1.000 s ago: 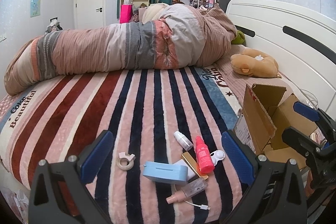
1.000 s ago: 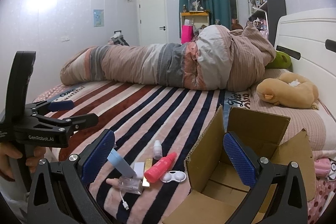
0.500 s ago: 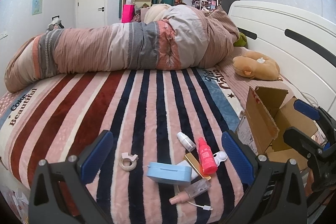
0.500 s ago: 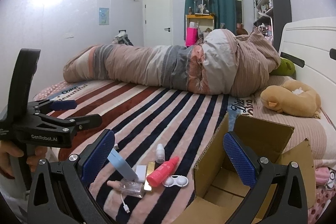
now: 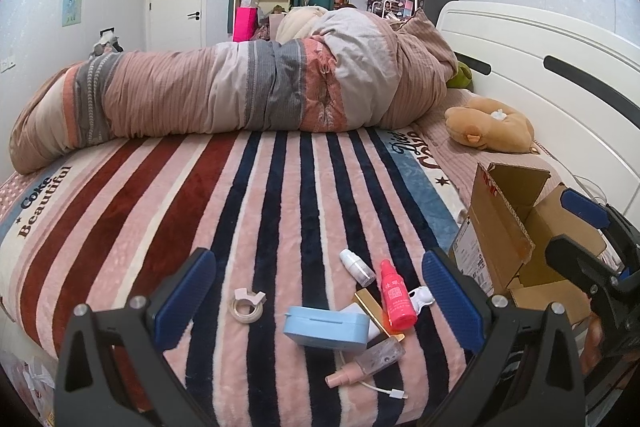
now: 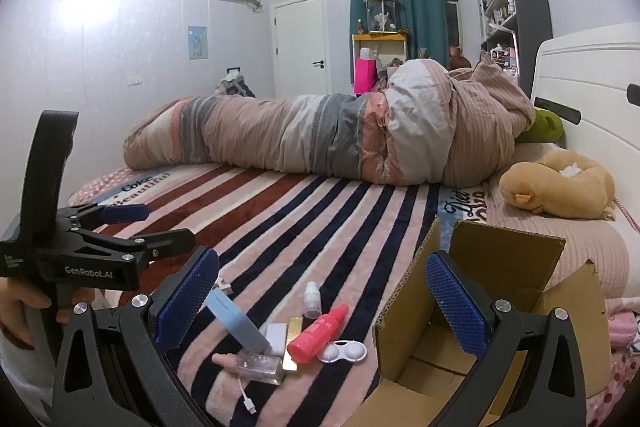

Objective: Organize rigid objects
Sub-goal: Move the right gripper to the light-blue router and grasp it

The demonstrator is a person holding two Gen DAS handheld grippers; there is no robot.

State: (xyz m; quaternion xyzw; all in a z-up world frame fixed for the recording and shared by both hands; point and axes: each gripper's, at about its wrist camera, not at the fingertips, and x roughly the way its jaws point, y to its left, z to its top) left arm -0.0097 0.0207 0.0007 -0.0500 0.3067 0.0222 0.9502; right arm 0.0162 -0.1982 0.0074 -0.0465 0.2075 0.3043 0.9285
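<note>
Small items lie in a cluster on the striped blanket: a light blue case, a red bottle, a small white dropper bottle, a clear spray bottle, a white contact lens case, a gold tube and a tape roll. An open cardboard box stands to their right, empty where I can see inside. My left gripper is open above the cluster. My right gripper is open, straddling the box's left wall.
A rolled duvet lies across the far side of the bed. A tan plush toy rests near the white headboard. A white charging cable trails at the blanket's front edge.
Both grippers have pulled back and risen slightly, so the items and box sit a bit farther away in both views. Both stay open. Nothing on the bed has moved.
</note>
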